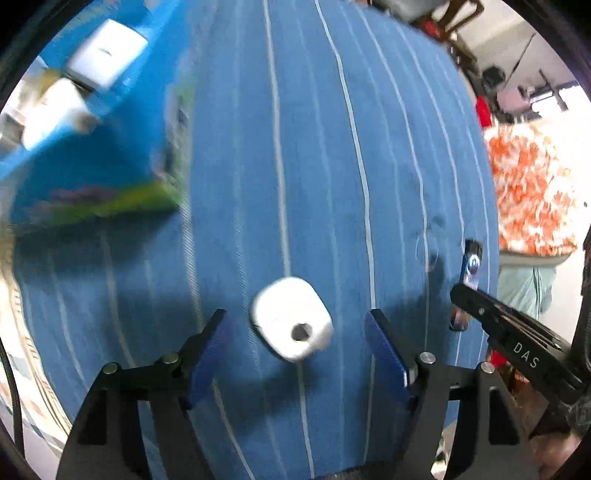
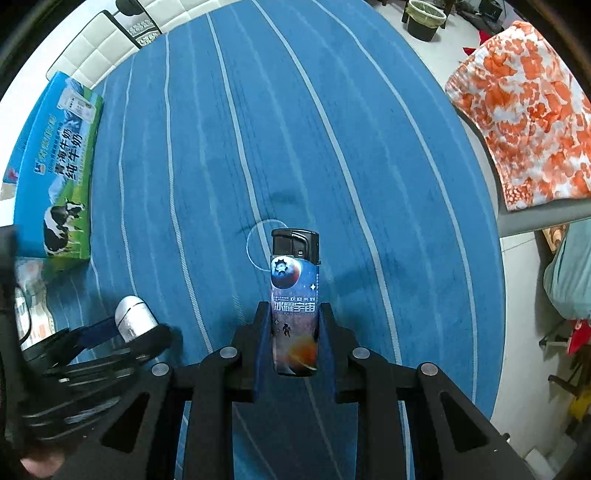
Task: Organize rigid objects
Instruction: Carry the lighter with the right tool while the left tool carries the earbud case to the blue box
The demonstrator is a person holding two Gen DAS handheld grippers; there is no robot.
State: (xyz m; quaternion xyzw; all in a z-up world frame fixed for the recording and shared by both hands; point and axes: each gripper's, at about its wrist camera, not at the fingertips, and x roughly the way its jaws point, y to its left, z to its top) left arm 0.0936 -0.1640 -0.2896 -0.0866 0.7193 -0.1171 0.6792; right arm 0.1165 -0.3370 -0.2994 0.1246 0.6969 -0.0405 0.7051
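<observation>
A small white rounded case (image 1: pixel 291 323) with a dark hole lies on the blue striped tablecloth (image 1: pixel 332 147). My left gripper (image 1: pixel 295 332) is open, a finger on each side of the case, apart from it. The case also shows in the right wrist view (image 2: pixel 133 321) beside the left gripper's fingers. My right gripper (image 2: pixel 294 314) is shut on a space-printed lighter (image 2: pixel 294 295) with a black cap, held above the cloth. The lighter and right gripper show at the right in the left wrist view (image 1: pixel 468 284).
A blue milk carton box (image 2: pixel 55 166) with a cow picture lies at the table's left; white items (image 1: pixel 107 51) rest on it. An orange-and-white cloth (image 2: pixel 524 110) lies off the right edge. A bin (image 2: pixel 424 18) stands on the floor beyond.
</observation>
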